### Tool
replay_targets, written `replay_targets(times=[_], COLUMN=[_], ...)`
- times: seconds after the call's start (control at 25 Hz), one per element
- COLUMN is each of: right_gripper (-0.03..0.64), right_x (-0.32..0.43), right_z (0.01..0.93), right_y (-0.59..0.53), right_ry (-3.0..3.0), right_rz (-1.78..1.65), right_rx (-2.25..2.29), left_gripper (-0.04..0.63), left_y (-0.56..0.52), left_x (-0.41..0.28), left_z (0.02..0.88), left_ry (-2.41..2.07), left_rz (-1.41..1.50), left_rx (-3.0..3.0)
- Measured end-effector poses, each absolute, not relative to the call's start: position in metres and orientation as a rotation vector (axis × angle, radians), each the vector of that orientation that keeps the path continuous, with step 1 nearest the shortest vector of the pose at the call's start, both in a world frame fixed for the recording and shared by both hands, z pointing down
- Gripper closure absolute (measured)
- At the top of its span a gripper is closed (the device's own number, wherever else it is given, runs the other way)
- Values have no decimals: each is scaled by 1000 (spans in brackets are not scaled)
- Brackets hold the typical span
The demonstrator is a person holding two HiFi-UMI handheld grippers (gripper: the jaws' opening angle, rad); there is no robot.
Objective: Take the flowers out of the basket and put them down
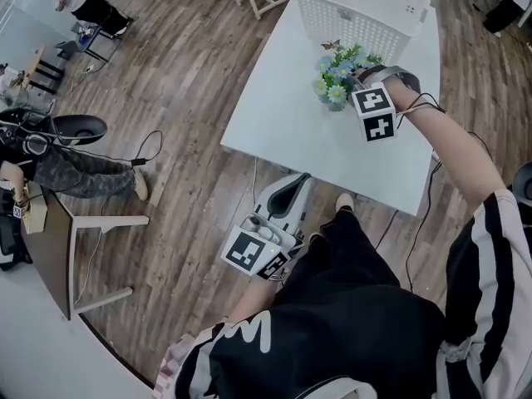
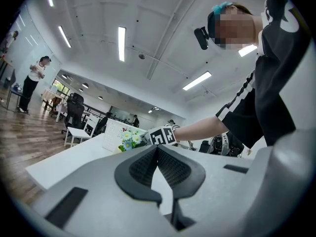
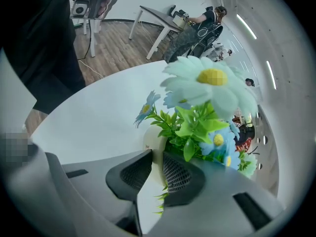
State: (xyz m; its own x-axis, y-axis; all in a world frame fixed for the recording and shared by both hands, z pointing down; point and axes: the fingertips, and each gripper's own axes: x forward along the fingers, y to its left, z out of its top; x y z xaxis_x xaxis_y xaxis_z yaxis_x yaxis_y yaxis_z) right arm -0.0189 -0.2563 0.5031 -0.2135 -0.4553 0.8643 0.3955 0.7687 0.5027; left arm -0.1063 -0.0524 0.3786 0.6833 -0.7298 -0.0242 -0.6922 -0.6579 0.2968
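The flowers [image 1: 339,75] are a small bunch with blue and white petals, yellow middles and green leaves, set in a little pale pot [image 3: 152,143]. The pot is pinched by the fingers [image 3: 132,174] of the right gripper [image 3: 157,158]. The bunch is held over the white surface [image 1: 283,123], just beside the white basket [image 1: 357,7]. The left gripper [image 2: 157,152] is held low, its fingers pressed together on nothing.

**Plastic, Plank and Matt White**

The basket [image 1: 353,23] is white perforated plastic. The flowers [image 3: 212,83] look artificial, with matt, cloth-like petals and shinier plastic leaves. The tabletop [image 1: 283,123] is smooth matt white, and the floor [image 1: 191,65] is grained wood plank. The left claw [image 2: 158,149] and right claw [image 3: 157,154] are smooth grey plastic with dark, mesh-textured pads [image 3: 178,174].
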Motion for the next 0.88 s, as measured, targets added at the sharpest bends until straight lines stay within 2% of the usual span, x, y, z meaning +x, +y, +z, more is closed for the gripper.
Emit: replay_targets(times=[0.88], right_gripper=[540], right_x=[-17], right_z=[535], right_y=[-258], right_ry=[-1609], right_rz=[-723], right_rx=[-21], left_gripper=[592], left_y=[-73], left_x=[-112], left_z=[386], left_ry=[-1151], left_rz=[-199], left_rx=[2598])
